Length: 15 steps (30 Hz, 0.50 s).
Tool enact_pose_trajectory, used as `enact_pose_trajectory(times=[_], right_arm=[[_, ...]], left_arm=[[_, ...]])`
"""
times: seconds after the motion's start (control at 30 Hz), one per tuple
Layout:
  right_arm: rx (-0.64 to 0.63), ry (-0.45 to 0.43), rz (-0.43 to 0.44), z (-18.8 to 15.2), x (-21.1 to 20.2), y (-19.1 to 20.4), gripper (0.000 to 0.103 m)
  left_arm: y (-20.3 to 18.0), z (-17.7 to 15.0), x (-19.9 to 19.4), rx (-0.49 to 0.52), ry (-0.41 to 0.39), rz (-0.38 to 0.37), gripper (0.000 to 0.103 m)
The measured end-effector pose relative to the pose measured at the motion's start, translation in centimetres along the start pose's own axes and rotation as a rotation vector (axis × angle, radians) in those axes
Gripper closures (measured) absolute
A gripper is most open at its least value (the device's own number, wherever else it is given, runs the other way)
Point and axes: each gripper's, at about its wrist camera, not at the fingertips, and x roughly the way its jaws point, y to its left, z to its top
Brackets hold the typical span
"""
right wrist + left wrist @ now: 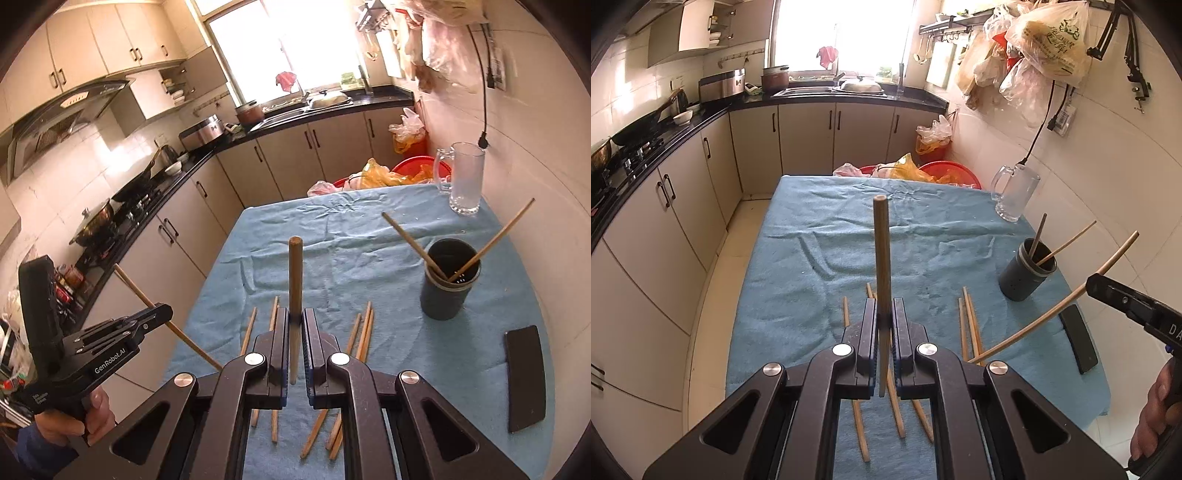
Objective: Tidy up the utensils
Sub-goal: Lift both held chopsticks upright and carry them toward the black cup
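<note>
Each hand-held gripper, left [884, 317] and right [294, 321], clamped one chopstick [881, 258] pointing away lengthwise; only the right view showed the range hood [70, 107].

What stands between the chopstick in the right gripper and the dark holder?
Nothing visible. The right gripper grips its chopstick above the blue cloth; the dark holder stands apart to its right, mouth open, two chopsticks leaning inside.

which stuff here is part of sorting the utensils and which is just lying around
Part of the job:
- left gripper, shut on a chopstick
- right gripper, shut on another chopstick
- loose chopsticks on the cloth
- dark holder with two chopsticks in it

Just lying about:
- glass mug
- black flat thing
</note>
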Motion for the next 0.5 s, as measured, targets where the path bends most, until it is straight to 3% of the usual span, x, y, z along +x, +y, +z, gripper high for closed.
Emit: enact_pose_trajectory(times=[0.5], right_arm=[[0.078,-0.048,-0.032,-0.1,-3.0,-3.2,0.096]], left_arm=[[-1.3,0.8,-0.1,0.036,-0.001,-0.021,0.097]])
